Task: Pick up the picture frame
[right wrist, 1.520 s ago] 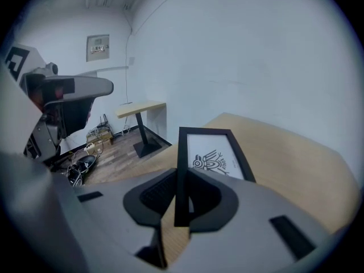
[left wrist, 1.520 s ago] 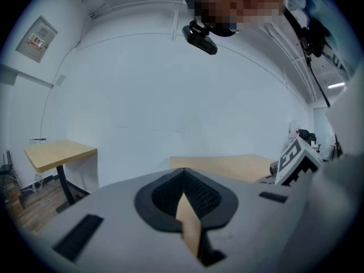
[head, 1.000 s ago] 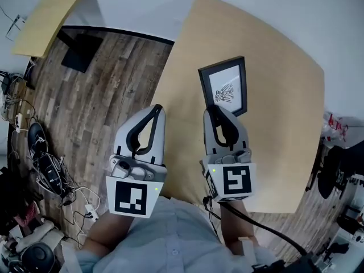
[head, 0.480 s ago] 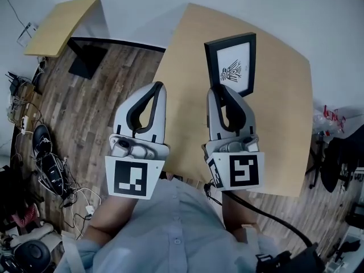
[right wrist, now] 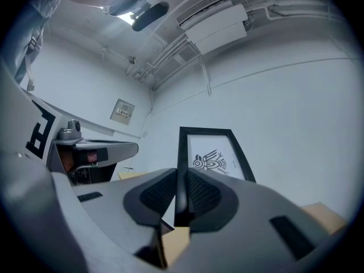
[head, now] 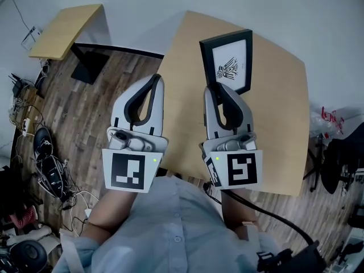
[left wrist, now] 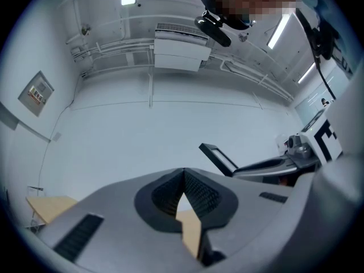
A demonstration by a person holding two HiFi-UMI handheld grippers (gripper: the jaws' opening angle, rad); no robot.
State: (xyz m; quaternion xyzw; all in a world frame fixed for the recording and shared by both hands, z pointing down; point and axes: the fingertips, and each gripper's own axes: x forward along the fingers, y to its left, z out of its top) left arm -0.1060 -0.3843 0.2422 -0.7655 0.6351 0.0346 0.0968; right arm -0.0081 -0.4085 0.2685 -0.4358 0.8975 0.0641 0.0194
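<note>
The picture frame (head: 230, 64) is black with a white mat and a small insect drawing. It hangs tilted above the tan table (head: 273, 129), and my right gripper (head: 216, 92) is shut on its lower left edge. In the right gripper view the frame (right wrist: 213, 158) stands upright, its left bar clamped between the pads at the gripper (right wrist: 181, 195). My left gripper (head: 154, 81) floats beside it to the left, over the table's edge, shut on nothing. The left gripper view has its closed tips (left wrist: 183, 178) with the frame (left wrist: 219, 158) edge-on to the right.
A second small tan table (head: 65, 30) stands at the back left, with a flat black object (head: 91, 61) on the wood floor beside it. Cables and gear (head: 34, 152) crowd the floor at the left. White wall lies beyond the table.
The frame has risen off the table in the right gripper and stands more upright. The left gripper has stayed shut alongside.
</note>
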